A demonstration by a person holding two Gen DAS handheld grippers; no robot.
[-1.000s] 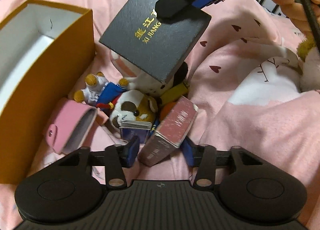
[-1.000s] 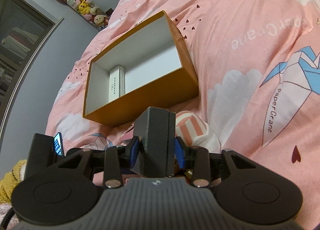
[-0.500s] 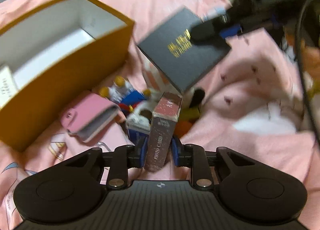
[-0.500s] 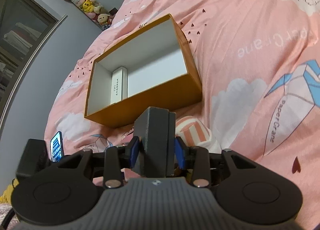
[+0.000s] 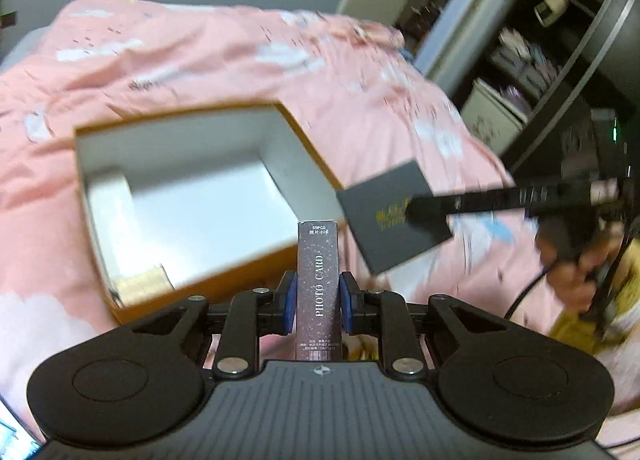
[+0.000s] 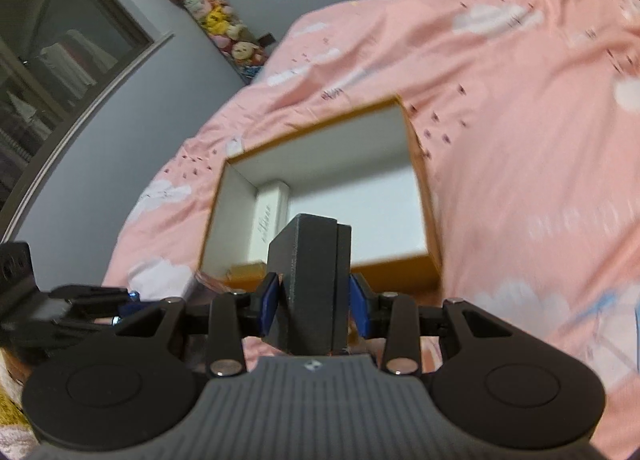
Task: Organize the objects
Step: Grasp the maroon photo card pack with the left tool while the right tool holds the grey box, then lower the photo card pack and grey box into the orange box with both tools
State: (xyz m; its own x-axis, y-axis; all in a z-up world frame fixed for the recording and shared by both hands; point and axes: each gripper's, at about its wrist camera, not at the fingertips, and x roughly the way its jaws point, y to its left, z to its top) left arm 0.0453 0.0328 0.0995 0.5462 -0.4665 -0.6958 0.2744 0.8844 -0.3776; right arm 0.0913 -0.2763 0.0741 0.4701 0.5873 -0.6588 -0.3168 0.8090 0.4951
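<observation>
Left jaws closing, blue pads pressed on both sides of a slim, dark speckled photo card box (image 5: 319, 284), held upright on edge in the left gripper (image 5: 319, 302), lettering reading up its narrow face. Right jaws clamped on a black box (image 6: 310, 284), gripped across its thickness in the right gripper (image 6: 312, 302), one corner pointing up. Seen from the left wrist, the same black box (image 5: 394, 215) hanging in the air with blurred gold lettering on its lid, a hand (image 5: 576, 272) behind it on the handle. Just beyond both held boxes, an open orange cardboard box (image 5: 240, 280) with white inner walls, lying on a pink bedspread (image 6: 520, 119) printed with clouds. Inside it, against the left wall, a long white carton (image 6: 272, 215); something pale gold (image 5: 140, 286) at the near corner, too blurred to identify. Farther off, grey wall, a hanging string of plush toys (image 6: 212, 15) and dark shelving (image 5: 560, 39).
</observation>
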